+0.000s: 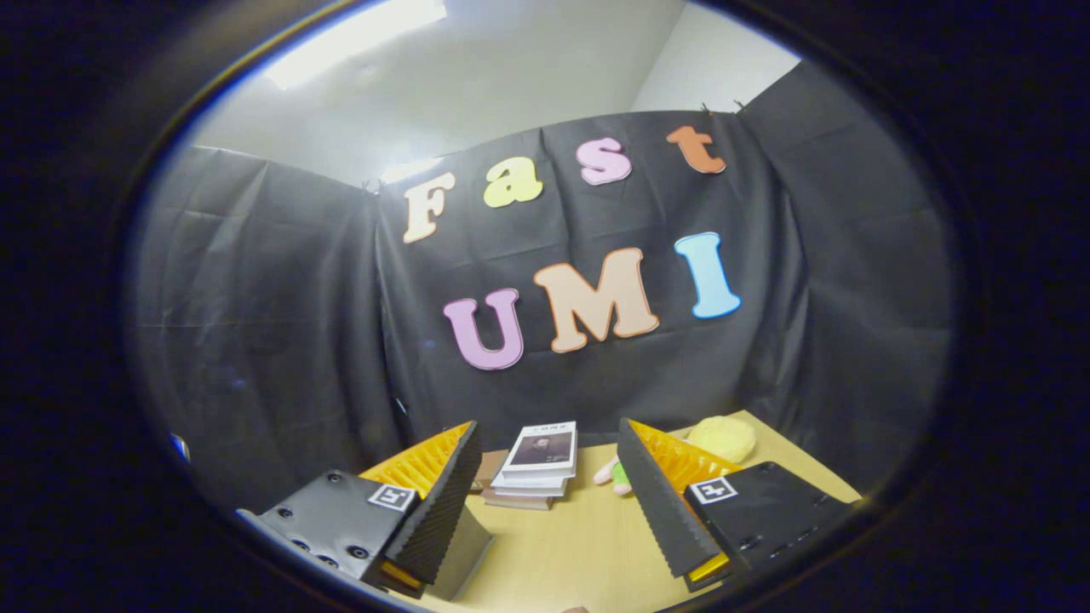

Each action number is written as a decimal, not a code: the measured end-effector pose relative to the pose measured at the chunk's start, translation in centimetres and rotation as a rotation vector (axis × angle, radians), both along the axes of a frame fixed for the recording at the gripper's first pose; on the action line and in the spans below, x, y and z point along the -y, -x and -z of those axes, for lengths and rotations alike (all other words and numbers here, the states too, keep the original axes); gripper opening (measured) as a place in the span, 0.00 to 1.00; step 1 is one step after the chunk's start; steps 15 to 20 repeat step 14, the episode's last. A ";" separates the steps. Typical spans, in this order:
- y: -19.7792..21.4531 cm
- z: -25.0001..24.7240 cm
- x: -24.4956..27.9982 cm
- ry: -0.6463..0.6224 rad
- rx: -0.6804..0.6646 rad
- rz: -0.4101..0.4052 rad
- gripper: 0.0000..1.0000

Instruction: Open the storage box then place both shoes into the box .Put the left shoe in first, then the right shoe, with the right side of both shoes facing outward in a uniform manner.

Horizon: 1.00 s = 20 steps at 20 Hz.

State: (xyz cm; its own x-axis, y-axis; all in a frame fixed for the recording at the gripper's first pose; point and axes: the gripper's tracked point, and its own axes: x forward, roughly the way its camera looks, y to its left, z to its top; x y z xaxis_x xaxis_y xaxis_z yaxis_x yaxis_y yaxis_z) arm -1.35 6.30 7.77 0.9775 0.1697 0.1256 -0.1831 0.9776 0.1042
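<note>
gripper (545, 477) fingers spread wide on nothing, tilted up, so i get just the books (538, 464) and table (562, 545) ahead.

place: recording booth | signs: black cloth wall (281, 340), wooden table (579, 545), stacked books (538, 466)

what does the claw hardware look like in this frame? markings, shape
The claw has two wedge-shaped fingers with ribbed inner faces. Behind each sits a dark flat mounting plate with screw holes and a small square black-and-white tag. Fingers stand apart, holding nothing.
</note>
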 end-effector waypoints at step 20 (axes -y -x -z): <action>0.2 -0.3 2.3 -0.032 0.021 0.058 1.00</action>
